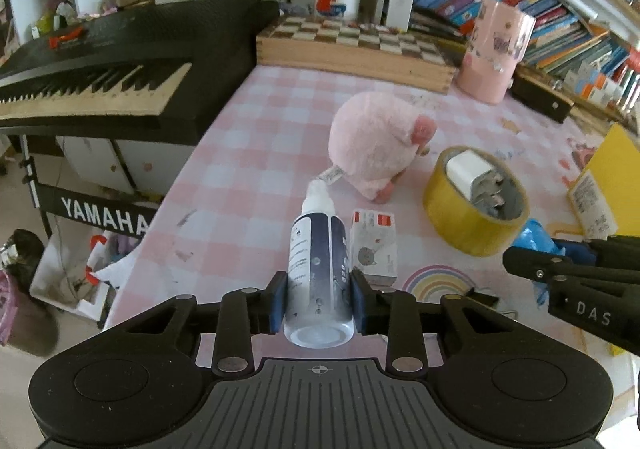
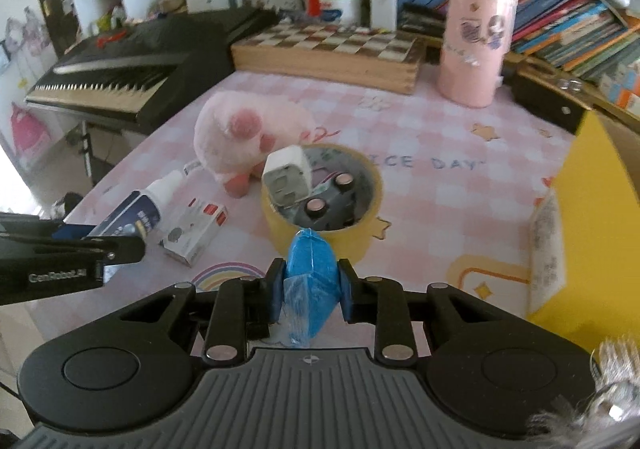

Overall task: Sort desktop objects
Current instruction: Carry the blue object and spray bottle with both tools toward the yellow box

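Note:
My left gripper [image 1: 319, 299] is shut on a white and dark blue spray bottle [image 1: 318, 265], whose nozzle points away from me over the pink checked mat [image 1: 248, 153]. My right gripper [image 2: 311, 291] is shut on a blue plastic-wrapped packet [image 2: 310, 281]. A small white box with a red corner [image 1: 374, 249] lies just right of the bottle. Beyond sit a pink plush toy [image 1: 376, 145] and a yellow tape roll [image 1: 474, 205] holding a white charger [image 1: 470, 173] and a toy car [image 2: 328, 201]. The same bottle [image 2: 132, 215], box [image 2: 194, 233] and plush [image 2: 248, 137] appear in the right wrist view.
A wooden chess box [image 1: 352, 45] and a pink cylinder holder [image 1: 494, 49] stand at the back of the desk. A black keyboard [image 1: 100, 77] juts over the left edge. A yellow box [image 2: 592, 225] stands at the right. Books [image 1: 560, 21] line the right shelf.

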